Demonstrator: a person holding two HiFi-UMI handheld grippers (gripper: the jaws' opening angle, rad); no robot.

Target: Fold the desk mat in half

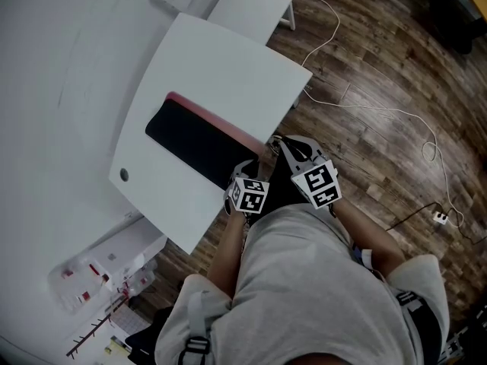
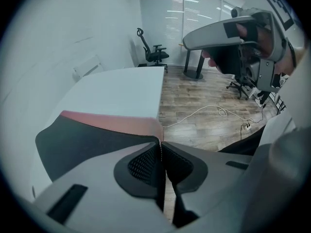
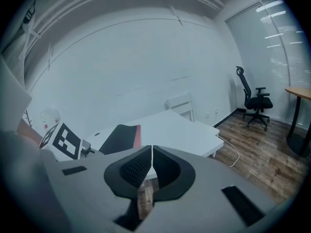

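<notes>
The desk mat (image 1: 194, 141) lies on the white table (image 1: 228, 59), black side up, with a pink strip (image 1: 228, 126) along its far edge. My left gripper (image 1: 247, 170) is at the mat's near right corner. In the left gripper view the jaws (image 2: 159, 141) are shut on the stitched edge of the mat (image 2: 82, 144). My right gripper (image 1: 278, 143) hovers just right of that corner, off the table edge, and shows raised in the left gripper view (image 2: 194, 40). In its own view the right gripper (image 3: 152, 148) is shut on nothing, with the mat (image 3: 119, 135) beyond.
A white chair (image 1: 251, 6) stands at the table's far end. A cable (image 1: 396, 116) and a power strip (image 1: 440, 217) lie on the wooden floor to the right. Shelves with small items (image 1: 91, 276) stand at lower left. An office chair (image 2: 154, 52) is far off.
</notes>
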